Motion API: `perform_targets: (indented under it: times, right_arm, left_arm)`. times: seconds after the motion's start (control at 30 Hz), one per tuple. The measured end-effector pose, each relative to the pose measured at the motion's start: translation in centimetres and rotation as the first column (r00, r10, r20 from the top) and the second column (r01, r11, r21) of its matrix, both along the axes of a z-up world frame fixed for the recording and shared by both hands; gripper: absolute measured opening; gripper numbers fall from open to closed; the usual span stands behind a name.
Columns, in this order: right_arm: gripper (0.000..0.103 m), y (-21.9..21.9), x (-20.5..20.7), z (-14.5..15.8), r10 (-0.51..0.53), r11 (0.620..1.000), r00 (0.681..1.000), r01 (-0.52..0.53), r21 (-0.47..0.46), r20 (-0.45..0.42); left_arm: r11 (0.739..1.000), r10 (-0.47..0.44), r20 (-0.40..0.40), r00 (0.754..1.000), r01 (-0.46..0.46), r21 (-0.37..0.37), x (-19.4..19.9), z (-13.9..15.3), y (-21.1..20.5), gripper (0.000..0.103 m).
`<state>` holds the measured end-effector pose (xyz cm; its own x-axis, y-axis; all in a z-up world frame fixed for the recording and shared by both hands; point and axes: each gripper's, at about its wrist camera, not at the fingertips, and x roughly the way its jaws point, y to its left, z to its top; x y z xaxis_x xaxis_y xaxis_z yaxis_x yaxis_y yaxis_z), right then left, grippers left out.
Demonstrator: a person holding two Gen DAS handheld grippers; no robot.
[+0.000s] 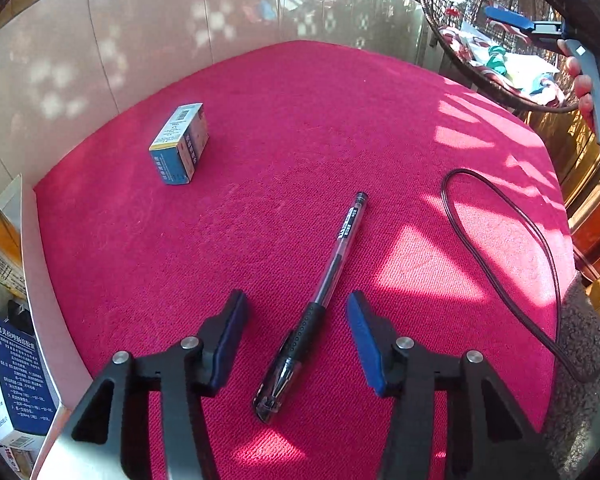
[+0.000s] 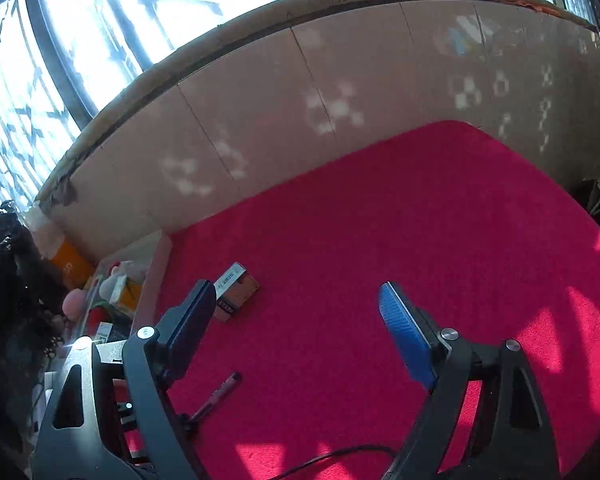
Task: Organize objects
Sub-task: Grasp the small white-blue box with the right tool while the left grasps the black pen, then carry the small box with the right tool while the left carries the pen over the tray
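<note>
The left gripper (image 1: pixel 296 336), jaws spread wide, straddles the pen (image 1: pixel 312 308) lying near the bench's (image 1: pixel 300 120) front edge (right gripper (image 2: pixel 296 328) open, empty, aloft), so closing on its grip seems next.

Left gripper (image 1: pixel 296 304): black angular frame, triangular cut-outs, round silver screw heads at the joints; fingers (image 1: pixel 365 336) faced with blue pads. Right gripper (image 2: pixel 296 292): same black build, silver screws, ribbed blue pad on one finger (image 2: pixel 406 332). Thin black cable (image 1: pixel 512 256) trails beside the left gripper
</note>
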<state>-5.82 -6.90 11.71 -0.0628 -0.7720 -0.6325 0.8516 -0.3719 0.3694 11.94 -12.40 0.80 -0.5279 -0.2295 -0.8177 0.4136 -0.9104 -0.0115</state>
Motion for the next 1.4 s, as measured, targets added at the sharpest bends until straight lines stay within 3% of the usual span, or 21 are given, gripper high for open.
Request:
perform_targets:
  times: [0.03, 0.1, 0.17, 0.3, 0.47, 0.5, 0.57, 0.63, 0.9, 1.07, 1.27, 1.4]
  right_arm:
    - [0.085, -1.7, 0.6, -0.8, 0.017, 0.999, 1.0, -0.018, 0.035, 0.026]
    - [0.085, -4.9, 1.8, -2.5, 0.042, 0.995, 0.997, -0.048, 0.092, 0.064]
    - [0.085, -8.1, 3.4, -3.9, 0.054, 0.988, 0.997, -0.061, 0.144, 0.053]
    - [0.085, -13.1, 6.4, -5.9, 0.04, 0.969, 0.999, -0.047, 0.243, 0.032]
    - [0.081, -16.3, 8.1, -9.0, 0.01, 0.927, 1.0, -0.011, 0.376, 0.004]
    - [0.078, -16.3, 8.5, -9.1, 0.016, 0.927, 0.999, -0.003, 0.376, -0.031]
    - [0.038, -15.8, 9.3, -9.0, 0.055, 0.933, 0.995, -0.022, 0.361, -0.082]
    - [0.024, -14.8, 9.4, -8.9, 0.085, 0.939, 0.994, -0.059, 0.339, -0.062]
    - [0.024, -7.3, 8.8, -6.9, 0.119, 0.979, 0.993, -0.117, 0.17, -0.002]
    - [0.024, -3.2, 8.3, -4.5, 0.107, 0.991, 0.993, -0.104, 0.079, -0.04]
    - [0.024, -1.3, 9.7, -3.9, 0.115, 0.992, 0.983, -0.107, 0.061, -0.143]
    - [0.024, -0.4, 9.5, -4.3, 0.117, 0.992, 0.982, -0.108, 0.069, -0.145]
  left_arm:
    - [1.0, -0.003, -0.001, 1.0, 0.003, -0.003, 0.3, 0.0, 0.2, 0.038]
    - [1.0, 0.01, -0.005, 1.0, -0.01, -0.005, 1.2, 0.1, 0.4, 0.015]
    - [0.999, 0.044, -0.003, 0.999, -0.044, -0.025, 2.1, 0.0, 0.5, 0.01]
    - [0.994, 0.108, -0.035, 0.993, -0.108, 0.005, 4.3, -0.1, 0.0, 0.009]
    - [0.987, 0.157, -0.078, 0.985, -0.154, 0.043, 6.0, 0.0, -0.1, 0.009]
    - [0.986, 0.164, -0.084, 0.983, -0.16, 0.049, 6.3, 0.0, -0.1, 0.009]
    - [0.984, 0.173, -0.088, 0.981, -0.168, 0.059, 6.6, -0.2, -0.2, 0.009]
    - [0.983, 0.178, -0.1, 0.979, -0.172, 0.068, 6.9, -0.3, -0.3, 0.009]
    - [0.979, 0.193, -0.134, 0.972, -0.182, 0.089, 7.5, 0.2, -0.7, 0.009]
    - [0.979, 0.198, -0.16, 0.967, -0.189, 0.072, 7.9, 1.0, -0.7, 0.009]
    - [0.978, 0.208, -0.194, 0.959, -0.204, 0.04, 8.0, 2.3, -0.3, 0.009]
    - [0.971, 0.237, -0.203, 0.95, -0.237, 0.021, 8.1, 2.7, -0.5, 0.009]
